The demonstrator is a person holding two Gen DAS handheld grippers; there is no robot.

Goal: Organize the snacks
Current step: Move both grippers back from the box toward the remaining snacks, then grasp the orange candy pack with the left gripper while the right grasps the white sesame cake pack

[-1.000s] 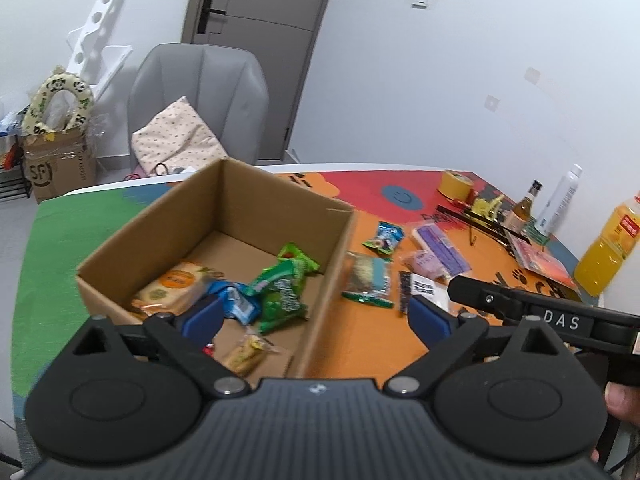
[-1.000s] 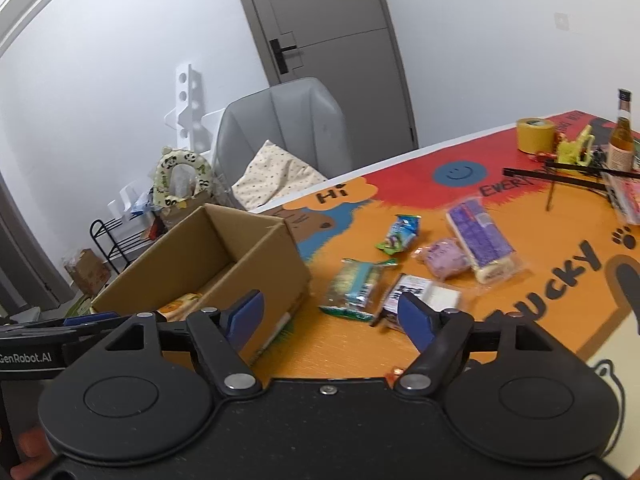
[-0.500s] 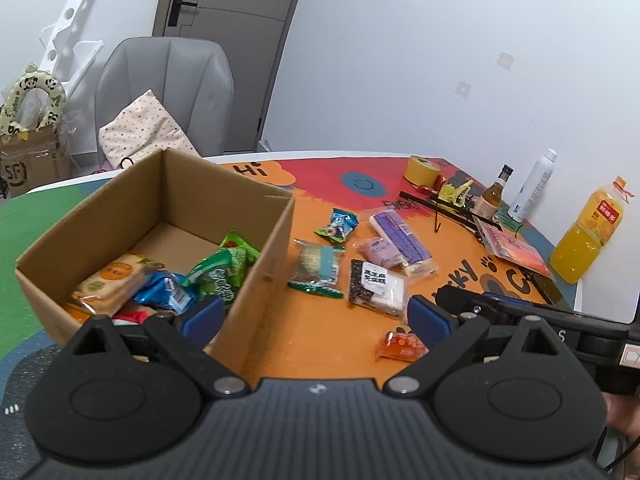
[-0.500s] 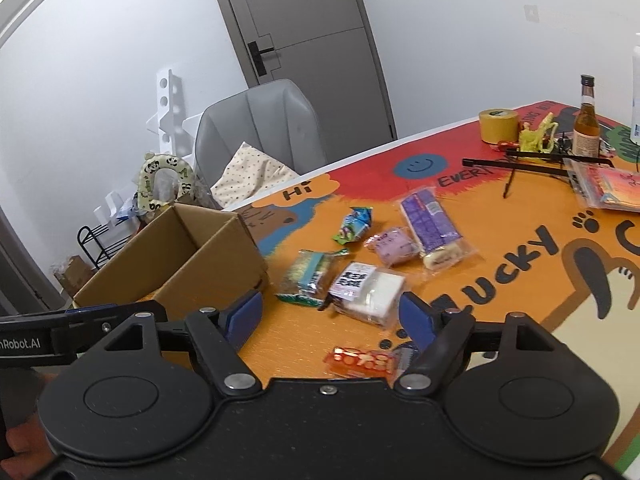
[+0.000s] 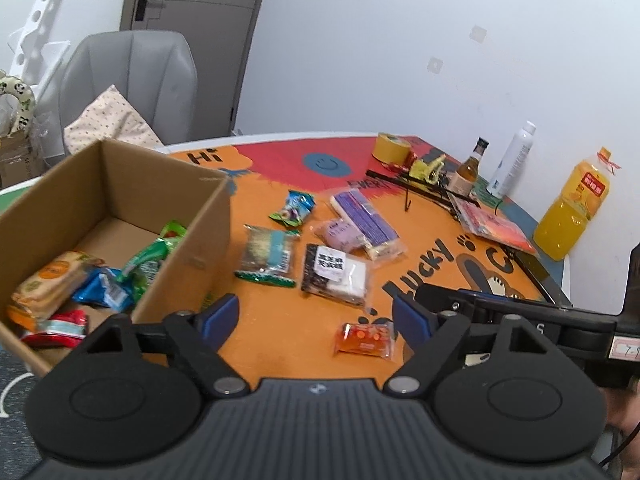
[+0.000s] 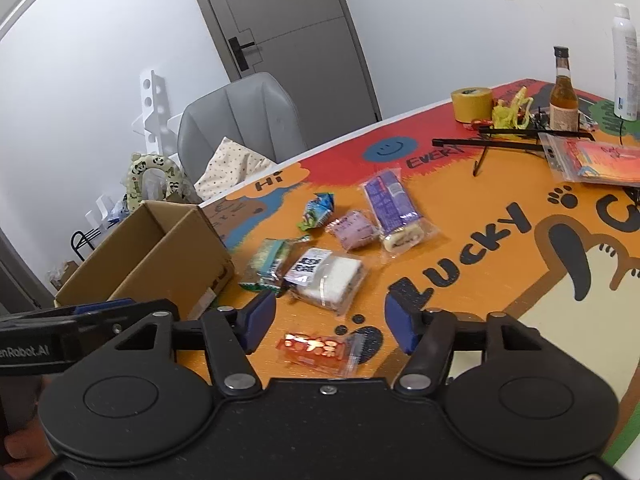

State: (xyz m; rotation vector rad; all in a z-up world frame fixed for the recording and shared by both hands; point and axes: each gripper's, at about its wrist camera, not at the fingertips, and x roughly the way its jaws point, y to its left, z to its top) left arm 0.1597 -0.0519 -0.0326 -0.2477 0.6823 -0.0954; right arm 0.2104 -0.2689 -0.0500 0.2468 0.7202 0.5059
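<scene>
The cardboard box [image 5: 120, 200], at 9 o'clock on the table [image 5: 280, 344], already held several snacks; six packets lay loose at 12 to 1 o'clock. The left gripper [image 5: 316, 316] and right gripper [image 6: 330, 316] both hovered spread and empty. The small orange packet [image 6: 316, 352] sat between the right fingers; judged risk: the flat, slippery wrapper could slide from a shallow pinch.

"Hi" on orange patch of table mat [image 6: 460, 216]; "LUCKY" in black letters across mat's orange part; "EVER…" beside blue smiley. "enRobot.AI" on left gripper [image 6: 96, 320] side, first letters cut off.
</scene>
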